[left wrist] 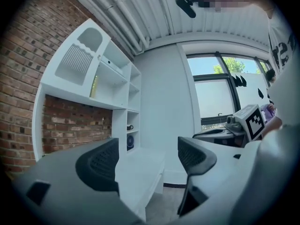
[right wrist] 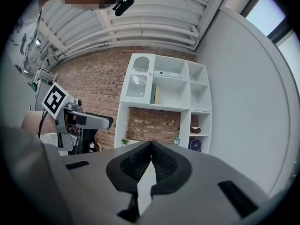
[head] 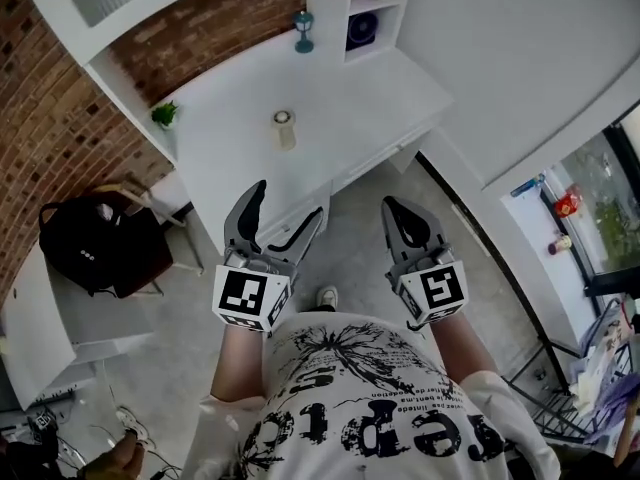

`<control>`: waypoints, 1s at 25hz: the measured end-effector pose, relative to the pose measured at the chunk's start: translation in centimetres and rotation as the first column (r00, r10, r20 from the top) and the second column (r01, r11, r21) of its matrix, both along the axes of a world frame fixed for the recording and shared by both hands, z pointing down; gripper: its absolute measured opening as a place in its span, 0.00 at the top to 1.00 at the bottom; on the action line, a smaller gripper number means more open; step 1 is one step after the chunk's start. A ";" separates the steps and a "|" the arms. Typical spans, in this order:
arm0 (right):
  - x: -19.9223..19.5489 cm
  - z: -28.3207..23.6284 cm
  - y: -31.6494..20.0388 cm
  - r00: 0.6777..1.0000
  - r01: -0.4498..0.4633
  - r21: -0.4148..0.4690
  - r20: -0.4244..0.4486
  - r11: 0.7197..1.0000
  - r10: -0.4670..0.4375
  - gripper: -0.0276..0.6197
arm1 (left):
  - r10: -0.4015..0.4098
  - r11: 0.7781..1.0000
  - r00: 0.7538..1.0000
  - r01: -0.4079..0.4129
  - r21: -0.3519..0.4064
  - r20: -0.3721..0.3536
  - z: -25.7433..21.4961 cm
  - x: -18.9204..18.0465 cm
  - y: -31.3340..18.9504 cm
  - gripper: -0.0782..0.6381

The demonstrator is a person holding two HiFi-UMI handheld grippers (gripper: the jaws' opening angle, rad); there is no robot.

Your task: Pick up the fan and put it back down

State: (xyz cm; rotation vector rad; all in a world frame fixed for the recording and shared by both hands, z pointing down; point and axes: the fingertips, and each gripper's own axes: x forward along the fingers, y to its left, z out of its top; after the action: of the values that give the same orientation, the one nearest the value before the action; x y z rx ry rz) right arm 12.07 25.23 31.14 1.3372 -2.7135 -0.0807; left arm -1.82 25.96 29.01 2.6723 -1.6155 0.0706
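The fan (head: 361, 30) is small, round and dark blue. It stands in the lowest cubby of the white shelf column at the back of the desk (head: 340, 108). It also shows far off in the left gripper view (left wrist: 130, 142) and the right gripper view (right wrist: 195, 145). My left gripper (head: 288, 203) is held in front of the desk's near edge, open, with nothing between its jaws (left wrist: 147, 156). To its right my right gripper (head: 392, 204) hangs over the floor, shut and empty (right wrist: 151, 146). Both are well short of the fan.
On the desk stand a teal lantern (head: 303, 30), a pale cup-like thing (head: 285, 128) and a small green plant (head: 165, 114). A black backpack (head: 100, 248) rests on a chair at the left. A brick wall (head: 40, 118) runs behind, and a white wall (head: 520, 58) stands to the right.
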 end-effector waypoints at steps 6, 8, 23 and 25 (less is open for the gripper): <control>-3.4 1.0 -7.8 0.999 0.027 -0.010 -0.019 1.000 -0.028 0.94 | -0.029 0.999 1.000 0.029 -0.040 -0.011 1.4 -3.4 -7.5 0.35; -4.3 1.4 -9.9 0.999 0.047 -0.016 -0.024 0.999 -0.048 0.93 | -0.049 0.997 0.999 0.049 -0.051 -0.004 2.0 -4.3 -9.3 0.35; -8.6 4.0 -30.0 0.952 0.306 -0.059 0.005 0.950 -0.306 0.93 | -0.337 0.929 0.939 0.343 -0.143 0.066 6.8 -8.2 -24.0 0.35; -9.1 4.6 -32.8 0.938 0.345 -0.072 0.002 0.936 -0.346 0.93 | -0.370 0.910 0.925 0.379 -0.170 0.081 7.9 -8.3 -26.3 0.35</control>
State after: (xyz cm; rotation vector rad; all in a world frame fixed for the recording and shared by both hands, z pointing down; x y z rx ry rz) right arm 2.94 -7.53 35.69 0.8252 -2.8801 -0.0209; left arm -10.12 -0.35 36.95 2.1996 -1.9967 0.2632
